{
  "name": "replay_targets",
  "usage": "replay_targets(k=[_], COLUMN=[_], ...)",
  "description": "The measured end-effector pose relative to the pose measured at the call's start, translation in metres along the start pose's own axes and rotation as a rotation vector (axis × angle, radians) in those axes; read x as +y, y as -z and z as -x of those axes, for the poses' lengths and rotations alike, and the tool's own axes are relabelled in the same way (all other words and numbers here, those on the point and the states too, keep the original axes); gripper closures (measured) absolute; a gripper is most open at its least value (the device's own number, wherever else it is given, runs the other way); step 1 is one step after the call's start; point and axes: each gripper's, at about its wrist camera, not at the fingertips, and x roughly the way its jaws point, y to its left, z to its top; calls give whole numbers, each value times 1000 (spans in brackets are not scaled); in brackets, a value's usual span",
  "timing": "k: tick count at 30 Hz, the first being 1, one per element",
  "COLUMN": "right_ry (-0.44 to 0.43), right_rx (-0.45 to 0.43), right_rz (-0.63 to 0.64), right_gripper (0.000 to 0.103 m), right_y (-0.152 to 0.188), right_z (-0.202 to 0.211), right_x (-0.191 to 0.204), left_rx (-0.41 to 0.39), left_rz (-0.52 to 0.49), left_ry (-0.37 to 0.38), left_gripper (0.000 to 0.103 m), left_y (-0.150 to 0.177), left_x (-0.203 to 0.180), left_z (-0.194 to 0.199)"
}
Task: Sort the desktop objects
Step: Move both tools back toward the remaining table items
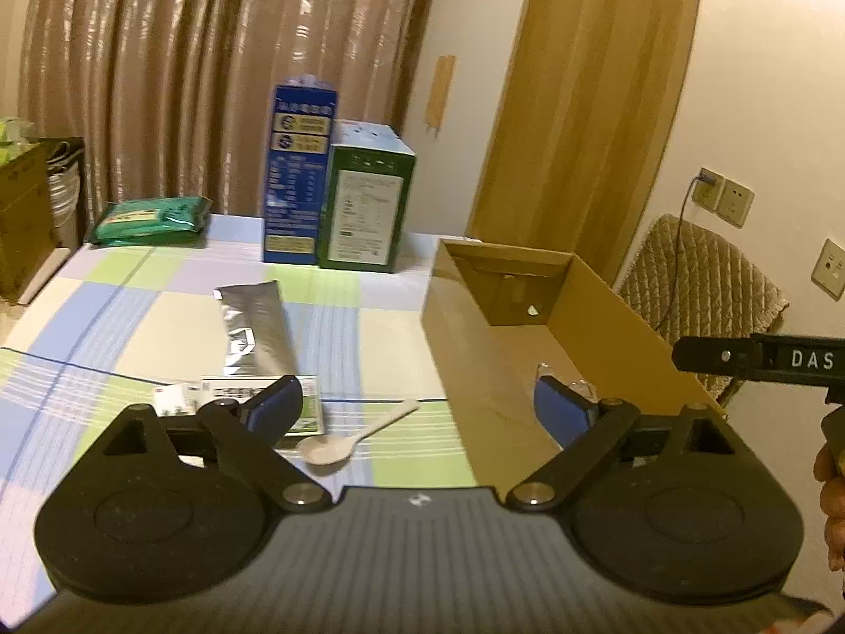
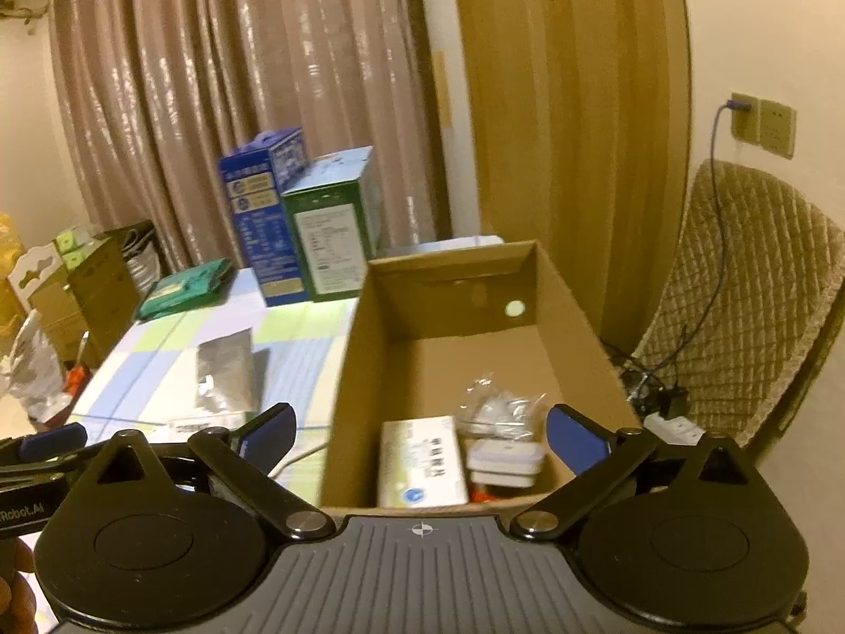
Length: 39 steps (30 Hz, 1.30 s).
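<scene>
A brown cardboard box [image 1: 465, 327] stands open on the checked tablecloth [image 1: 132, 317]; in the right wrist view the box [image 2: 575, 311] holds a white medicine box [image 2: 422, 462], a small white case [image 2: 504, 459] and a clear plastic bag [image 2: 496, 404]. On the cloth lie a white spoon [image 1: 338, 441], a silver foil pouch [image 1: 256, 330] and a white-green flat pack [image 1: 211, 391]. My left gripper [image 1: 417, 407] is open and empty, above the spoon and the box's left wall. My right gripper [image 2: 420, 438] is open and empty above the box's near end.
A blue carton [image 1: 296, 174] and a green carton [image 1: 364, 201] stand at the table's back. A green packet [image 1: 150, 219] lies at the back left. A padded chair [image 2: 739, 306] with cables stands right of the box. Cartons and bags sit left of the table [image 2: 79, 285].
</scene>
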Motion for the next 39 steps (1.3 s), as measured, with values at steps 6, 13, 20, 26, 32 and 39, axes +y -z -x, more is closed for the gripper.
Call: replay_targets(k=[6, 13, 20, 26, 32, 39], right_ry=[-46, -133, -189, -204, -219, -236], right_rx=[13, 43, 93, 132, 135, 124], right_rz=[10, 38, 77, 89, 136, 230], right_gripper=[2, 2, 2, 2, 2, 2], right_y=[7, 29, 58, 75, 77, 80], right_z=[5, 0, -13, -25, -36, -55], right_x=[28, 64, 93, 103, 113, 129], left_rx=[-19, 2, 54, 84, 99, 119], left_rz=[7, 7, 5, -6, -32, -58], left_ry=[-44, -115, -197, -233, -245, -239], left_gripper=[2, 2, 1, 1, 1, 1], left_y=[2, 22, 49, 59, 61, 63], left_x=[23, 60, 102, 127, 139, 148], left_z=[27, 52, 60, 58, 49, 34])
